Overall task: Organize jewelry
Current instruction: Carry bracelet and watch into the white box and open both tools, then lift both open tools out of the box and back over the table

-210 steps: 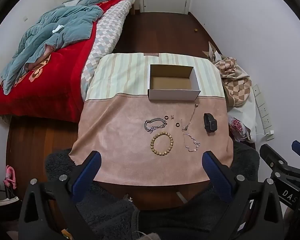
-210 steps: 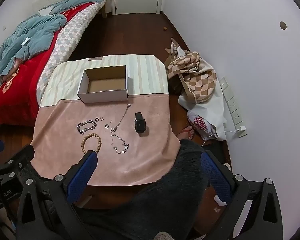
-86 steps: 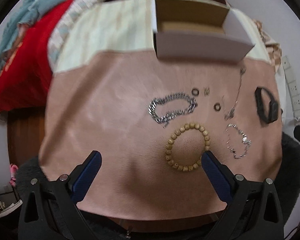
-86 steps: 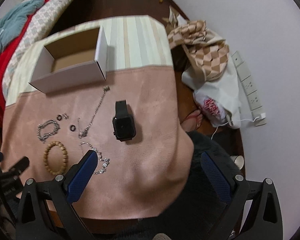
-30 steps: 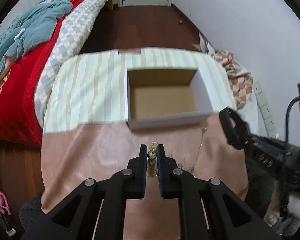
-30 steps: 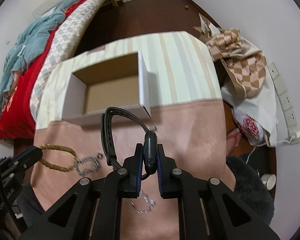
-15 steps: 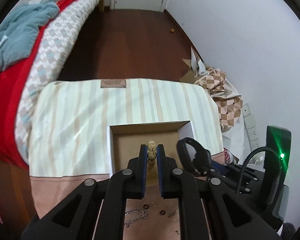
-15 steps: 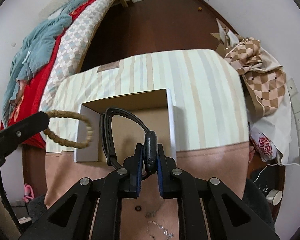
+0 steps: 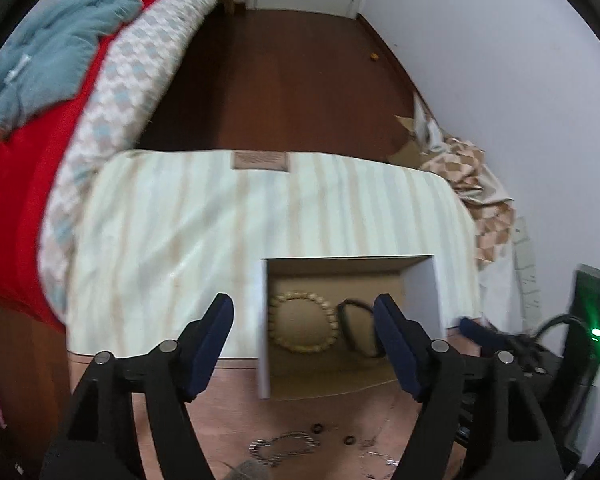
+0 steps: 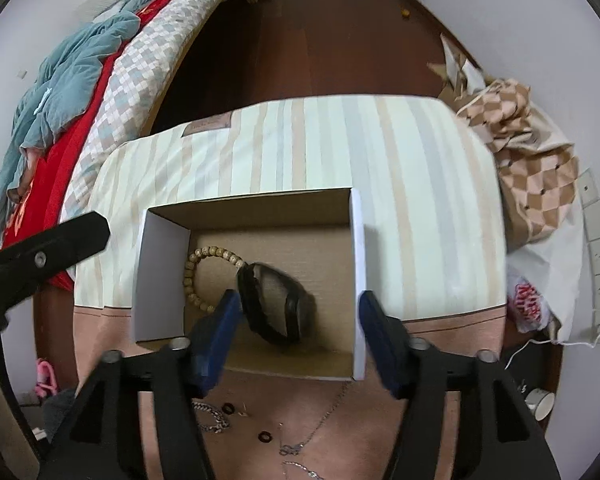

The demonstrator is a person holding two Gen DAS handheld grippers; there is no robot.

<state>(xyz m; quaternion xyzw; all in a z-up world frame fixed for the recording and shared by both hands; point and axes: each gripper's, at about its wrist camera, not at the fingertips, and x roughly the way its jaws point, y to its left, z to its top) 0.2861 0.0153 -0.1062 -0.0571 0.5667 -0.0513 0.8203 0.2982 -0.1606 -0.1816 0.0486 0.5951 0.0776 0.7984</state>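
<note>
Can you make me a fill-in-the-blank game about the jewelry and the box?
1. The bead bracelet lies inside the ____.
2. The black watch lies to the ____ of the bead bracelet in the right wrist view.
3. Both grippers, left gripper and right gripper, are ____.
4. The silver necklace lies on the ____ cloth.

Missing words: box; right; open; pink

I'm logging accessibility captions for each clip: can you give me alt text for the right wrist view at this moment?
The open right gripper hangs over a cardboard box holding a bead bracelet and a black watch. Nearer, a chain bracelet, rings and a necklace lie on the pink cloth.
</note>
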